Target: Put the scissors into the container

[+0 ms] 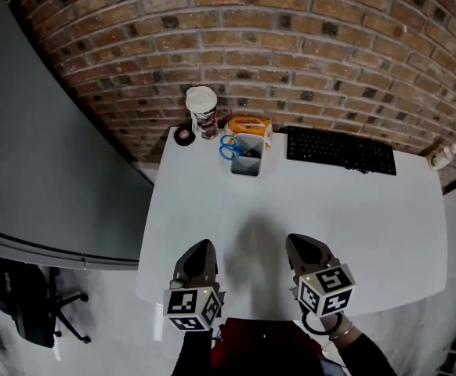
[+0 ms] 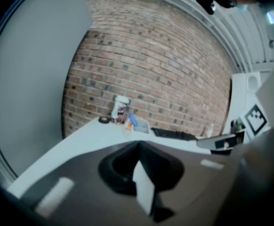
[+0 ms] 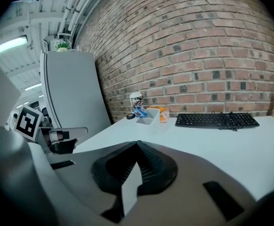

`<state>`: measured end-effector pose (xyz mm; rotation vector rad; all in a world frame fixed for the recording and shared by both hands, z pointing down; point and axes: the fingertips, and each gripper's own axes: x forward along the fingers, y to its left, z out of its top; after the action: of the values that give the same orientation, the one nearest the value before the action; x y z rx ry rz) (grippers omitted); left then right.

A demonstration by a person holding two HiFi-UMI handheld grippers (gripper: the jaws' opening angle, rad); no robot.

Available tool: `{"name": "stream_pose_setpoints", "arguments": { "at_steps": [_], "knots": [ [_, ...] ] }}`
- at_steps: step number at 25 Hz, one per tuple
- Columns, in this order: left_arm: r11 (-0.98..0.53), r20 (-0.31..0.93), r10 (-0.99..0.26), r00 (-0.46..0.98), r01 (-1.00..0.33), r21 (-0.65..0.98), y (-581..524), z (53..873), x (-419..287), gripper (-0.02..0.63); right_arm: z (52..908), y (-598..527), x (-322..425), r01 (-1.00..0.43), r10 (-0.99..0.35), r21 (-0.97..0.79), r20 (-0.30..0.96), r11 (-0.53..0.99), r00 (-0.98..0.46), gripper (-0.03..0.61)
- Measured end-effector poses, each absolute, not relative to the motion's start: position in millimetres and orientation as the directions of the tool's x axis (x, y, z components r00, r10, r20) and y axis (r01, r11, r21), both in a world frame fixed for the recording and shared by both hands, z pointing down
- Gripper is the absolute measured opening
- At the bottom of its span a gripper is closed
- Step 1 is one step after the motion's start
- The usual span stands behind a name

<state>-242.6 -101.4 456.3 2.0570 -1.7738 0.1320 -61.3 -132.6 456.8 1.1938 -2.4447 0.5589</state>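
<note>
Blue-handled scissors [image 1: 231, 148] stand in the clear square container [image 1: 247, 157] at the back of the white table [image 1: 369, 210], handles sticking out to the left. The scissors [image 3: 139, 111] and container [image 3: 149, 117] show far off in the right gripper view, and small in the left gripper view, where the container [image 2: 141, 125] sits by the wall. My left gripper [image 1: 197, 256] and right gripper [image 1: 305, 248] hover over the table's near edge, far from the container. Both have their jaws closed together with nothing between them.
A black keyboard [image 1: 339, 150] lies at the back right. A paper cup [image 1: 202, 111], a black tape roll [image 1: 184, 136] and an orange packet [image 1: 250, 123] stand by the brick wall. A small bottle [image 1: 443, 156] sits at the far right. A grey partition [image 1: 48, 155] borders the left.
</note>
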Motion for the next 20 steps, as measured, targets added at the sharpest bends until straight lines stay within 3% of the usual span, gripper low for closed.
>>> {"name": "stream_pose_setpoints", "arguments": {
  "at_steps": [20],
  "knots": [
    [-0.071, 0.329, -0.936, 0.122, -0.984, 0.164, -9.7, 430.0, -208.5, 0.002, 433.3, -59.9, -22.1, -0.75, -0.636, -0.195, 0.422, 0.632, -0.646, 0.008]
  ]
}}
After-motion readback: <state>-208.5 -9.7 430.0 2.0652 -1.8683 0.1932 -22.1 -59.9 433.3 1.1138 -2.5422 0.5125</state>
